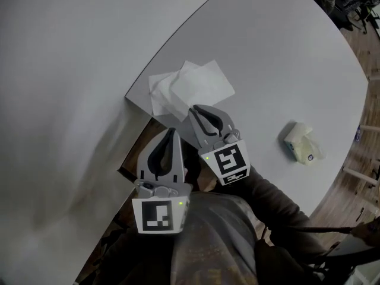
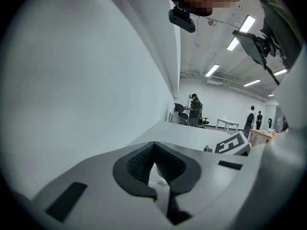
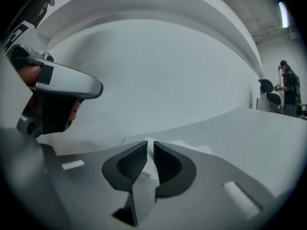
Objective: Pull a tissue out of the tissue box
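While the right tongs [image 1: 193,109] are hovering barely parted, empty, over pulled tissues [image 1: 193,85] and the left tongs [image 1: 172,131] are sitting closed, empty, the tissue box [image 1: 300,142] to the right is probably awaiting the next reach.

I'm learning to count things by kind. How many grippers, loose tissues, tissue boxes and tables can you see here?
Grippers: 2, the left gripper and the right gripper
Loose tissues: 2, as far as the overlap shows, lying flat by the table's edge
Tissue box: 1
Table: 1
Total: 6

Two hand-held grippers [image 1: 172,130] [image 1: 193,108], one tissue box [image 1: 301,143], two loose tissues [image 1: 205,83] [image 1: 159,94].
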Demonstrator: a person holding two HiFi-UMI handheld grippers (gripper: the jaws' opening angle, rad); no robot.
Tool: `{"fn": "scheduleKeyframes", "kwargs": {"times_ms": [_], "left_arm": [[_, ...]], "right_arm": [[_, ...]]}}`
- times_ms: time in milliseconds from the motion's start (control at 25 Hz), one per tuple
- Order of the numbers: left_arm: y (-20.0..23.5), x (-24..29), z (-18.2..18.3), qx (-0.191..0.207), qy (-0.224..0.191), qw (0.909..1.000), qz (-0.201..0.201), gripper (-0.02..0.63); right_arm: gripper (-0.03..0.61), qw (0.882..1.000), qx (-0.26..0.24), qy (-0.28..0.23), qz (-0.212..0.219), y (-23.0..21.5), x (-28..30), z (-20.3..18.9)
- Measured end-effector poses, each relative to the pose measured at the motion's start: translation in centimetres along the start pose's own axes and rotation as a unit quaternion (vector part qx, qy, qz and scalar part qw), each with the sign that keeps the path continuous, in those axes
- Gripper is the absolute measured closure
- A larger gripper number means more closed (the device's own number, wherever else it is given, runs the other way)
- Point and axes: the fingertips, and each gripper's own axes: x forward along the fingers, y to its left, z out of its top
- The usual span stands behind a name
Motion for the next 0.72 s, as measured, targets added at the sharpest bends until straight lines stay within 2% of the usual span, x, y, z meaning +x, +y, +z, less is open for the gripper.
{"fn": "scheduleKeyframes", "kwargs": {"times_ms": [160, 360, 560, 720], "left_arm": [[-0.8, 0.1, 0.1, 0.005, -0.006, 0.9998, -0.016, 0.614], [-4.3, 0.2, 0.4, 0.015, -0.024, 0.9984, -0.049, 0.615], [-11.0, -1.4, 0.7, 0.04, -0.044, 0.9939, -0.093, 0.615], [-18.3, -4.3, 2.0, 0.063, -0.074, 0.9848, -0.144, 0.615]], "right_arm": [[0.537, 1.0, 0.021, 0.002, 0.0, 1.1, -2.2, -0.6], [0.537, 0.997, 0.048, -0.05, -0.041, 0.9, -8.0, 1.1], [0.538, 0.986, 0.086, -0.116, -0.084, -0.2, -17.2, 4.1], [0.546, 0.971, 0.127, -0.162, -0.122, -0.1, -26.1, 5.3]]}}
